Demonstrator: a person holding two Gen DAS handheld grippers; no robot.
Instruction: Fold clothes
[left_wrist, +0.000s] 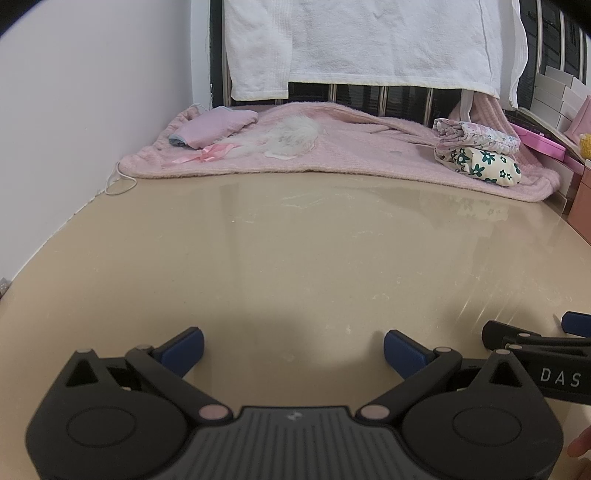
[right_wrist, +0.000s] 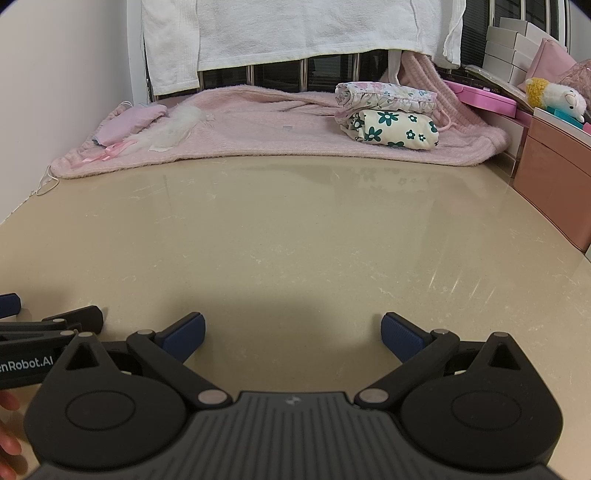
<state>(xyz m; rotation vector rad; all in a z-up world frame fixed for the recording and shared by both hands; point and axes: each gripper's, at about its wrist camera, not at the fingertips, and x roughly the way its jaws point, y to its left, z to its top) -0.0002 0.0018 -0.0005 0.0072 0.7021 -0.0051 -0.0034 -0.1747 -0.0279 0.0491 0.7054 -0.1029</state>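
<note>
My left gripper is open and empty, low over the beige tabletop. My right gripper is open and empty beside it; each shows at the edge of the other's view. At the table's back lies a pink blanket. On it at the left lie a small pink garment and a white fluffy piece with a pink ribbon. At the right is a stack of two folded floral clothes.
White towels hang over a dark railing behind the table. A white wall runs along the left, with a white cord. At the right stand pink boxes, white boxes and a plush toy.
</note>
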